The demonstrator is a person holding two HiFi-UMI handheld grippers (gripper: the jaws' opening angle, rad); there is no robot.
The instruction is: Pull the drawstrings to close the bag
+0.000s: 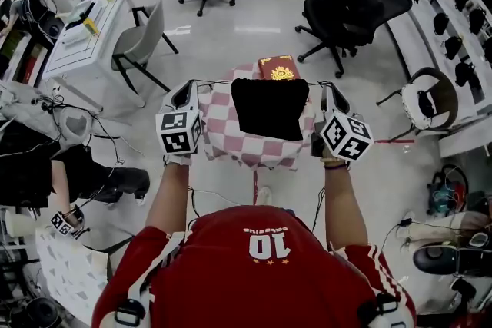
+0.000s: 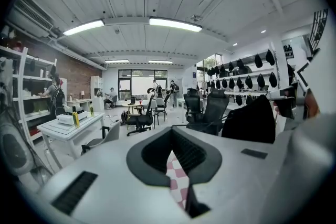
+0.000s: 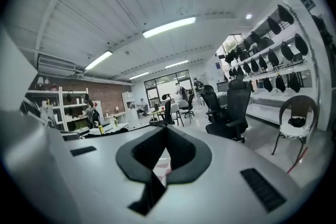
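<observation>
A black drawstring bag (image 1: 270,108) hangs in the air above a small table with a red-and-white checked cloth (image 1: 254,146). Its thin black drawstring (image 1: 261,81) stretches level from the bag's top out to both sides. My left gripper (image 1: 183,94) is shut on the string's left end and my right gripper (image 1: 333,96) on its right end, both raised to the height of the bag's mouth. In the left gripper view the shut jaws (image 2: 170,131) hold the cord, which runs right to the bag (image 2: 252,120). The right gripper view shows its jaws (image 3: 165,128) closed, the cord barely visible.
A red book with a gold emblem (image 1: 278,67) lies on the far side of the table. Black office chairs (image 1: 346,8) stand behind it, a grey chair (image 1: 142,42) and white desk (image 1: 84,31) to the left. Cables lie on the floor.
</observation>
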